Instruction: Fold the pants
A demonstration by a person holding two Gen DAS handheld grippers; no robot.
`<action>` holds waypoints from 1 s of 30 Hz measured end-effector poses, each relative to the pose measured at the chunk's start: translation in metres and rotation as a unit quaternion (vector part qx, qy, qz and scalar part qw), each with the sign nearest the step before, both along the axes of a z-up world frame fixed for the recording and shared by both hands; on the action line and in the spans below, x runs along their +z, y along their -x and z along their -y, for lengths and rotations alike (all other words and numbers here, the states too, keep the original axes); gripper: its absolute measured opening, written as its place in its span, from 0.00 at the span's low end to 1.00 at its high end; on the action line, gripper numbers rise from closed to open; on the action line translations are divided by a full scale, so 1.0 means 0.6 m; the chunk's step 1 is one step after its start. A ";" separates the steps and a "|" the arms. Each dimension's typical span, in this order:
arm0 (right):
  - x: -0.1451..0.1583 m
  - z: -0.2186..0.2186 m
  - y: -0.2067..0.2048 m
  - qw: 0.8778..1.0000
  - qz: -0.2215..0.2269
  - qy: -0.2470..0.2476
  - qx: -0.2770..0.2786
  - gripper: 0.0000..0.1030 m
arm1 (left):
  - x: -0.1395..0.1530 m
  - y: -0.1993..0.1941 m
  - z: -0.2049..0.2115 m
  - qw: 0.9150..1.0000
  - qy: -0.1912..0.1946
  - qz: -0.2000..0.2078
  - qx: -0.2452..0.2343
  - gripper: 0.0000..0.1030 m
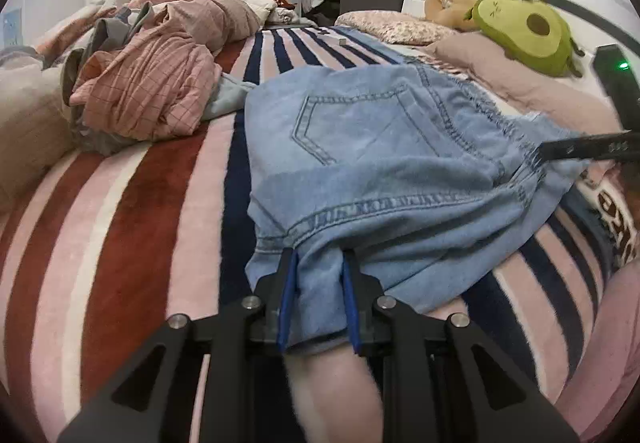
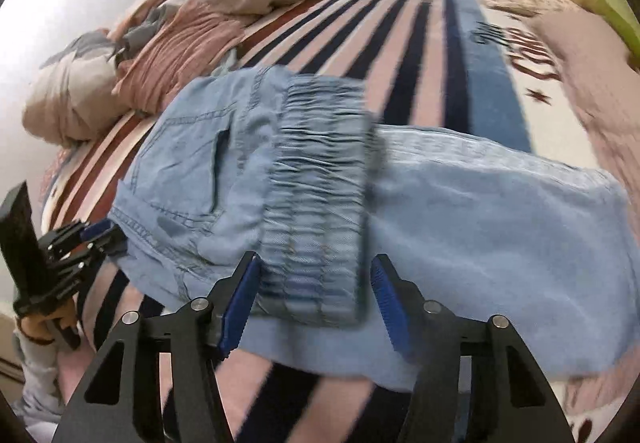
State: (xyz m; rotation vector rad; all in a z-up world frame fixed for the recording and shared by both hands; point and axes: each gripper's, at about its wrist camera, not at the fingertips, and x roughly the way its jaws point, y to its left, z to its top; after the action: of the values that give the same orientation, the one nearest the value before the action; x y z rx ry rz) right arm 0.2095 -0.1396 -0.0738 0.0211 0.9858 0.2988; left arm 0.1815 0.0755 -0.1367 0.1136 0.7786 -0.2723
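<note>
Light blue denim pants [image 1: 380,147] lie folded on a striped blanket [image 1: 120,223]. At their near edge, my left gripper [image 1: 319,275] is shut on a fold of denim that sits between its blue pads. The right wrist view shows the same gripper [image 2: 105,233] at the pants' left corner, held by a hand. My right gripper [image 2: 314,283] stands open around the gathered elastic waistband [image 2: 316,203], its pads flanking it closely. One of the right gripper's dark fingers [image 1: 580,149] reaches the waistband from the right. The right wrist view is blurred.
A heap of pink checked clothes and bedding [image 1: 148,91] lies to the left of the pants. An avocado plush [image 1: 528,31] and pillows [image 1: 392,27] sit at the far right by the headboard. Cluttered shelves stand beyond the bed.
</note>
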 end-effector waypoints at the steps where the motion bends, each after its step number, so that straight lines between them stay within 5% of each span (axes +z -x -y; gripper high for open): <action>1: 0.006 0.017 0.012 1.000 0.010 0.008 -0.015 0.52 | 0.000 0.002 0.001 1.000 -0.007 0.000 0.002 0.19; 3: 0.018 0.059 0.035 0.999 0.016 -0.006 -0.045 0.52 | 0.003 0.007 0.001 1.000 -0.015 0.001 0.006 0.21; 6: 0.043 0.143 0.083 0.992 0.034 -0.061 -0.101 0.55 | 0.016 0.015 0.000 1.000 -0.022 0.010 0.010 0.36; 8: 0.045 0.183 0.110 0.989 0.041 -0.062 -0.129 0.68 | 0.031 0.019 0.000 1.000 -0.005 0.017 0.009 0.47; 10: 0.033 0.229 0.133 0.984 0.032 -0.074 -0.161 0.71 | 0.048 0.020 0.003 1.000 0.017 0.023 0.013 0.52; 15: -0.027 0.279 0.148 0.971 -0.011 -0.162 -0.177 0.73 | 0.073 0.018 0.011 0.997 0.067 0.024 0.036 0.53; 21: -0.048 0.265 0.100 0.967 -0.012 -0.208 -0.148 0.77 | 0.096 0.014 0.027 0.994 0.093 0.032 0.047 0.54; 28: -0.058 0.261 0.029 0.960 0.013 -0.198 -0.199 0.77 | 0.097 -0.001 0.050 0.995 0.083 0.033 0.053 0.54; 30: -0.058 0.260 0.020 0.959 0.028 -0.186 -0.213 0.60 | 0.094 -0.006 0.053 0.995 0.079 0.034 0.057 0.54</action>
State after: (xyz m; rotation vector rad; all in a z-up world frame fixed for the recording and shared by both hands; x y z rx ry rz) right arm 0.1972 -0.2958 -0.1086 0.5601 0.8318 0.0824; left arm 0.1851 0.0435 -0.0803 -0.0698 0.6914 -0.2200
